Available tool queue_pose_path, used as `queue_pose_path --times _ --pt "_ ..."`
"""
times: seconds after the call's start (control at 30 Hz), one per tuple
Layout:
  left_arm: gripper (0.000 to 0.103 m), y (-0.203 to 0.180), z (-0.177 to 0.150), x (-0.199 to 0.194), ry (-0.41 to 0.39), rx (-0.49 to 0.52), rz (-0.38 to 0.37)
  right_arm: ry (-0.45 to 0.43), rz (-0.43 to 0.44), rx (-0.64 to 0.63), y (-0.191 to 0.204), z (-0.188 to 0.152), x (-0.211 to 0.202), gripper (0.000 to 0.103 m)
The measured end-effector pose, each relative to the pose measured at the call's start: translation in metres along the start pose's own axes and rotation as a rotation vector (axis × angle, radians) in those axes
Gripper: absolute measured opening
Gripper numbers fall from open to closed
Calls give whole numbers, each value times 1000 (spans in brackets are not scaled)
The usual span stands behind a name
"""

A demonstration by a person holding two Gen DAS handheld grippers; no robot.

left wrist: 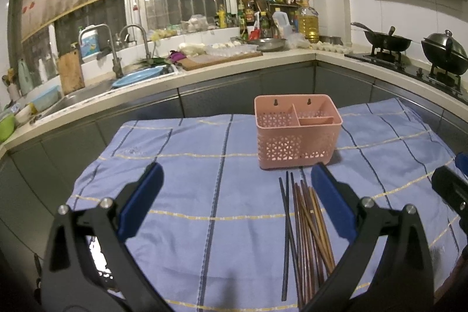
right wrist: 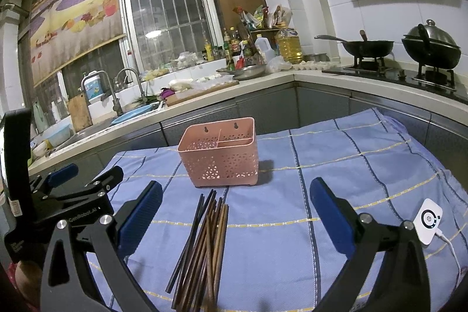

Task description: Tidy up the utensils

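A pink perforated utensil holder [left wrist: 297, 130] [right wrist: 219, 152] stands upright on the blue checked cloth [left wrist: 190, 165] [right wrist: 336, 165], its compartments holding nothing I can see. A loose bundle of several brown and dark chopsticks [left wrist: 304, 230] [right wrist: 201, 244] lies flat on the cloth just in front of it. My left gripper [left wrist: 237, 198] hovers open above the cloth, with the chopsticks near its right finger. My right gripper [right wrist: 237, 212] is open too, and the chopsticks lie between its fingers, closer to the left one. The left gripper's body [right wrist: 61, 195] shows at the left edge of the right wrist view.
A small white device with a cable [right wrist: 428, 221] lies on the cloth at the right. Behind the table runs a kitchen counter with a sink [left wrist: 87, 95], a cutting board [left wrist: 216, 59], bottles, and a stove with two woks [right wrist: 409, 48].
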State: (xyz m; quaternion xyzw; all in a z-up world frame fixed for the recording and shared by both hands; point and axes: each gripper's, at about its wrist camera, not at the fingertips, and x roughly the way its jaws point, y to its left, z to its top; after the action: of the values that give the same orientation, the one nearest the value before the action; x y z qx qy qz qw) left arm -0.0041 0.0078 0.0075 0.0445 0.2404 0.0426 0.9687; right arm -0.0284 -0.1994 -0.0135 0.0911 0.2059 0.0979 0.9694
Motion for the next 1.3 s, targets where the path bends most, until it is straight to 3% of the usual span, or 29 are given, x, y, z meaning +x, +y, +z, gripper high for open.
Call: queue_pose_path --times 1.1,1.2,1.3 --pt "97 -14 -20 16 36 12 -11 56 7 30 -8 -14 12 86" --pt "97 -15 -25 21 61 14 -17 83 9 25 -8 -21 19 80" --pt "97 -10 -35 36 133 2 -51 126 7 -1 -8 -30 28 66"
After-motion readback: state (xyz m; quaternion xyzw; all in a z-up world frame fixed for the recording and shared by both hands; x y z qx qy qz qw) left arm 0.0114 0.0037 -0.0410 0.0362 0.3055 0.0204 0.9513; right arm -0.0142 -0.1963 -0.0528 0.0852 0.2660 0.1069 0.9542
